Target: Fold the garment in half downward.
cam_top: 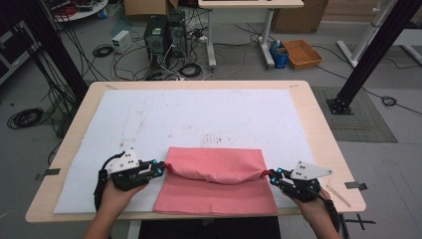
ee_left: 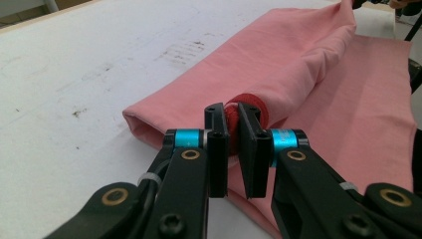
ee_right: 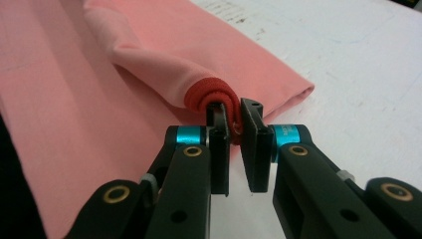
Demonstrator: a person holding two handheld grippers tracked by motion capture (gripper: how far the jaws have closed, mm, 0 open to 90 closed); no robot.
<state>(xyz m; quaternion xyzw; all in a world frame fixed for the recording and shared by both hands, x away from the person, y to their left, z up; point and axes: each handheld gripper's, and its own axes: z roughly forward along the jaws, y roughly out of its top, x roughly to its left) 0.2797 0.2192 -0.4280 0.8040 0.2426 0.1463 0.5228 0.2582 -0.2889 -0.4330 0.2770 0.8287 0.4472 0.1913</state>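
The left gripper (cam_top: 160,171) and right gripper (cam_top: 275,174) each pinch an opposite end of the pink rectangular folded cloth (cam_top: 215,185).

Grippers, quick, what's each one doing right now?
Left gripper: closed on the red hem at the pink cloth's left corner.
Right gripper: closed on the red hem at its right corner.

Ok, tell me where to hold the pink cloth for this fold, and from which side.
Grip the pink cloth at its two red-hemmed corners, where the edge bunches thick enough for jaws. Come in level from the outer ends, as the left gripper and right gripper do, so the span between them lifts evenly.
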